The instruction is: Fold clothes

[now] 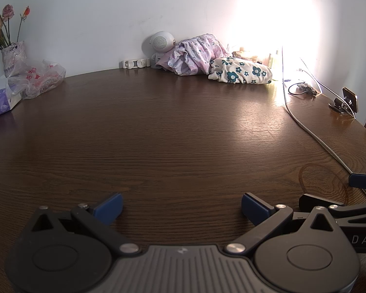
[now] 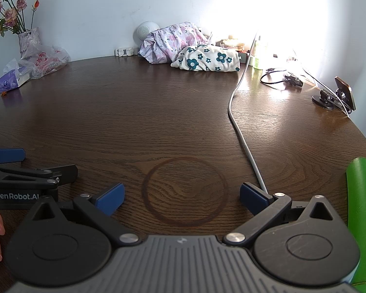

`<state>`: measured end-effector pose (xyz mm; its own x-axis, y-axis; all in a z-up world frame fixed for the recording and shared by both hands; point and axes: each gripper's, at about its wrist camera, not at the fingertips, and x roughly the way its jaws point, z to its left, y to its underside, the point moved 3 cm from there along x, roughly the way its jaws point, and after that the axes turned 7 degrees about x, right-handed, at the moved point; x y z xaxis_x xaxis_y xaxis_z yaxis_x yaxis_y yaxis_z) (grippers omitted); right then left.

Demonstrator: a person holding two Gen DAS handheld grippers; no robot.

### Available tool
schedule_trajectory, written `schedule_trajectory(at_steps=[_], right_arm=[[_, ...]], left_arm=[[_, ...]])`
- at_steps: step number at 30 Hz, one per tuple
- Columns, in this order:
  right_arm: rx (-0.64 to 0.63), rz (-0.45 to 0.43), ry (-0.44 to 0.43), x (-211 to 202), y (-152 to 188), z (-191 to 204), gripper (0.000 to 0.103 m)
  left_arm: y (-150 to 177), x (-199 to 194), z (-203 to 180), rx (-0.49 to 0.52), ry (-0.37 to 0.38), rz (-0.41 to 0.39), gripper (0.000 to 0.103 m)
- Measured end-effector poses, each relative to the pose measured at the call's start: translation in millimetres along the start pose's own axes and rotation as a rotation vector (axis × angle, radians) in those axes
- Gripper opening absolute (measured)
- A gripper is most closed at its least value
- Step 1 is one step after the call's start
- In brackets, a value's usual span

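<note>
1. Wide dark wooden tabletop (image 1: 173, 127): bare across the middle, good room for spreading a garment flat. Best to pull cloth toward this open centre before any fold.
2. Clothes heaped at the far edge against the wall, well apart from both claws: pink-and-lilac floral garment (image 1: 195, 53) bunched up high, cream garment with teal flowers (image 1: 241, 73) lying just in front of it and to its right, the two touching. Easier to start with the cream one, nearer and lower.
3. Grey cable (image 2: 241, 131) running from the far right down toward the near edge, close to the cream garment's right end. Worth approaching from the left of it to avoid dragging it along.
4. Dark ring stain (image 2: 185, 193) on the wood straight ahead of the right claw; a mark only, no obstacle.
5. Left claw (image 1: 181, 206): fingers spread wide, nothing between them, low over the near edge.
6. Right claw (image 2: 181, 196): likewise spread and empty, just beside the left.
7. Likely step: reach forward with both, pinch a hem or corner rather than the bulk, lift clear of the pile.
</note>
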<state>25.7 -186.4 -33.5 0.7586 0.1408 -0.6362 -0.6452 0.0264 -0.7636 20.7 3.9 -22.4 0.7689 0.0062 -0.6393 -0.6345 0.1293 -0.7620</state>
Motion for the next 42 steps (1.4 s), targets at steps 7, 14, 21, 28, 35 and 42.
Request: schedule_trajectory(at_steps=[7, 14, 21, 28, 35, 42], right_arm=[[-0.002, 0.001, 0.001, -1, 0, -1, 0.102], [-0.029, 0.073, -0.031, 4, -13, 1, 0.102], [-0.059, -0.138, -0.178, 20, -169, 28, 0.102], [-0.034, -0.044, -0.169, 183, -348, 17, 0.078], [-0.184, 0.027, -0.18, 291, -366, 19, 0.056], [-0.127, -0.055, -0.337, 284, -375, 48, 0.0]], left_arm=[[-1, -1, -2, -0.001, -0.004, 0.0, 0.103], [-19, 5, 7, -0.008, 0.061, -0.005, 0.102], [-138, 69, 62, -0.112, 0.273, -0.047, 0.103], [-250, 206, 85, -0.438, 0.295, -0.033, 0.096], [-279, 288, 64, -0.49, 0.319, 0.013, 0.051], [-292, 284, 89, -0.552, 0.363, -0.093, 0.006]])
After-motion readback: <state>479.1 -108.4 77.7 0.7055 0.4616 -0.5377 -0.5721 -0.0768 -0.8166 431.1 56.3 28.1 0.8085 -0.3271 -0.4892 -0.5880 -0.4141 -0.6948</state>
